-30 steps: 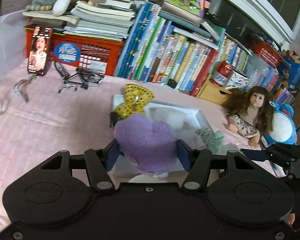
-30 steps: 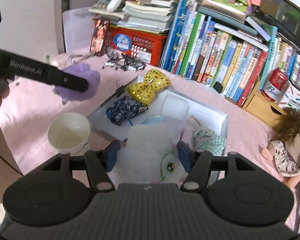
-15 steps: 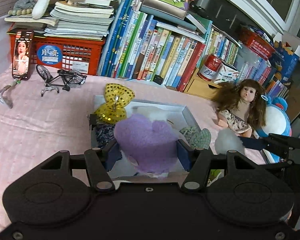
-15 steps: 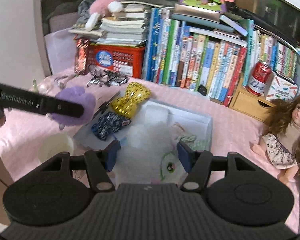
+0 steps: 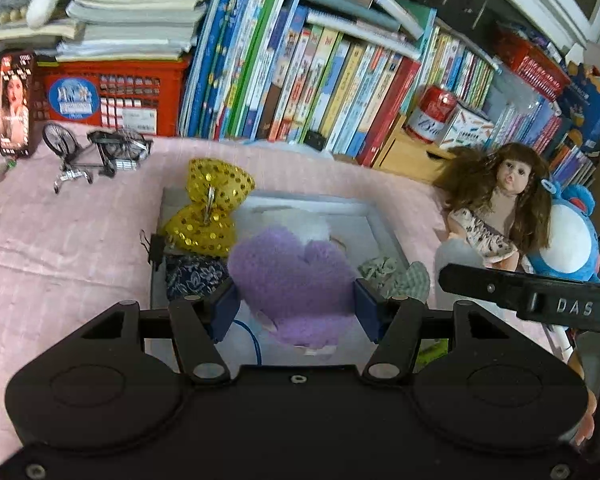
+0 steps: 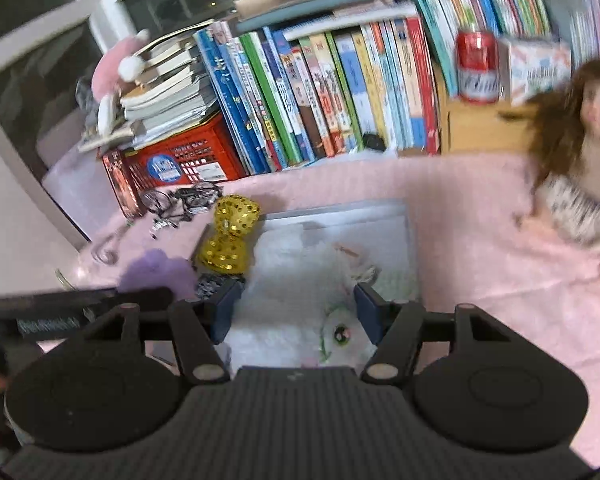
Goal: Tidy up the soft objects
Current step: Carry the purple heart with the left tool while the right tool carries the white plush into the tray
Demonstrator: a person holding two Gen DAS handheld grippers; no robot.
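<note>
My left gripper (image 5: 294, 306) is shut on a purple plush heart (image 5: 292, 276) and holds it over the white tray (image 5: 374, 216). My right gripper (image 6: 294, 312) is shut on a white fluffy plush (image 6: 284, 304) with a small eye patch, above the same tray (image 6: 404, 216). A gold sequin bow (image 5: 210, 208) lies on the tray's left rim, a dark floral cloth (image 5: 192, 274) below it, a green checked scrunchie (image 5: 396, 276) at the tray's right. The purple heart (image 6: 156, 272) and the left gripper's finger show at the left of the right wrist view.
A row of books (image 5: 300, 80) and a red crate (image 5: 100, 92) stand behind the tray. A doll (image 5: 500, 200) and a blue plush (image 5: 568, 240) lie at the right. A small wire bicycle (image 5: 96, 152) stands on the pink cloth (image 5: 60, 240).
Both grippers have moved nearer over the tray, each still holding its plush. The right view has swung right toward the doll; the cup has left its view.
</note>
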